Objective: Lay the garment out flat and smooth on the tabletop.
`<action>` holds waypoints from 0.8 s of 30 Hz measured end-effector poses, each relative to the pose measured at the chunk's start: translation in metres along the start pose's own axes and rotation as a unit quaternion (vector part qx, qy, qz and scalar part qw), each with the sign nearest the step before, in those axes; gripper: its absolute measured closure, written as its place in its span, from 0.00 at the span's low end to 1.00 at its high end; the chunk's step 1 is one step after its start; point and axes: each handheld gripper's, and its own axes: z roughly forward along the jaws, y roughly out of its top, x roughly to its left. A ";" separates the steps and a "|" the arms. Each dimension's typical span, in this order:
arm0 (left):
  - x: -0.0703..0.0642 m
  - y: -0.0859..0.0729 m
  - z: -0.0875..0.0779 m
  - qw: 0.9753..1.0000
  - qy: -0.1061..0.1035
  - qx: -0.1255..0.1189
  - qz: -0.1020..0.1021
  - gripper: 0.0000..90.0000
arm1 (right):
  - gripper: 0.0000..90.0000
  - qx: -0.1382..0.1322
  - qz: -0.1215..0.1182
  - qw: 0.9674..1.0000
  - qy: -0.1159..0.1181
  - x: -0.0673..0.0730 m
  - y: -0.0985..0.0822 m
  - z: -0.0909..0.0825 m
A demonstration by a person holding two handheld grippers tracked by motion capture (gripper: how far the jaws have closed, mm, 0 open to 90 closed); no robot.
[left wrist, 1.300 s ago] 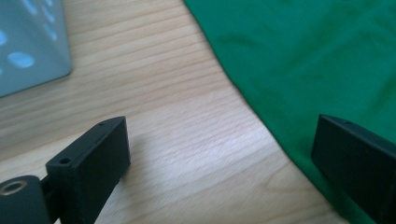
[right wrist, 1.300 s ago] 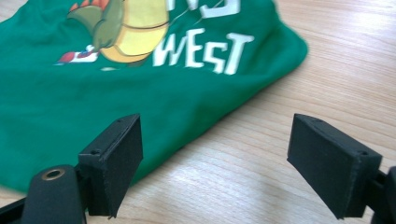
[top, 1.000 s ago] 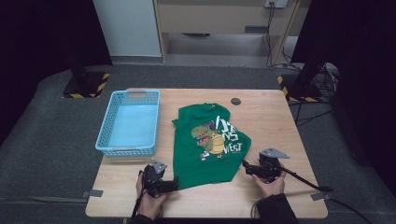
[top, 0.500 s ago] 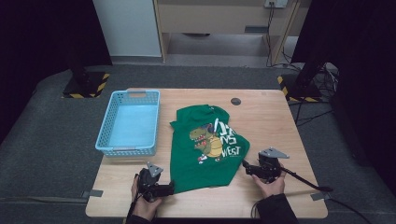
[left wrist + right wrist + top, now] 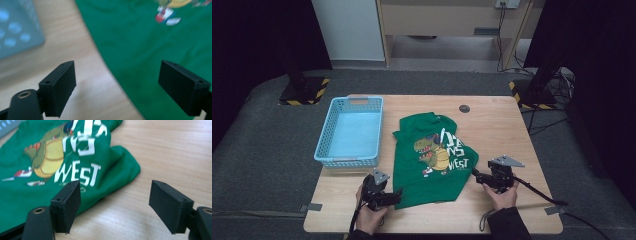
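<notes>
My left hand-held gripper (image 5: 398,194) has just been narrowing its blocky black jaws, which straddle the near hem of the soft green cotton T-shirt with a dinosaur print (image 5: 432,160) without pinching it. My right hand-held gripper (image 5: 474,173), also narrowing, gapes beside the rumpled sleeve. The shirt lies on the pale wood-grain surface (image 5: 497,125); beyond sits a rectangular perforated light-blue plastic basket (image 5: 324,140).

Green dinosaur-print T-shirt (image 5: 432,157) lies loosely folded, rumpled, mid-table

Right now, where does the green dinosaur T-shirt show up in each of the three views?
High view: green T-shirt at table centre, right of the blue basket.
Left gripper view: fills the upper right, basket corner at upper left.
Right gripper view: upper left.
Shared landmark: the dinosaur print.
</notes>
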 end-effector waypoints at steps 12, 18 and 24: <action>-0.009 0.059 0.053 1.000 0.006 -0.014 0.019 0.27 | 0.40 0.004 -0.021 1.000 0.004 0.002 0.031 0.021; -0.002 0.068 0.078 1.000 0.010 0.002 0.020 0.35 | 0.43 0.028 -0.029 0.999 0.008 0.004 0.048 0.053; 0.003 0.064 0.088 0.999 0.019 0.020 0.021 0.42 | 0.52 0.052 -0.045 0.998 0.009 0.008 0.046 0.073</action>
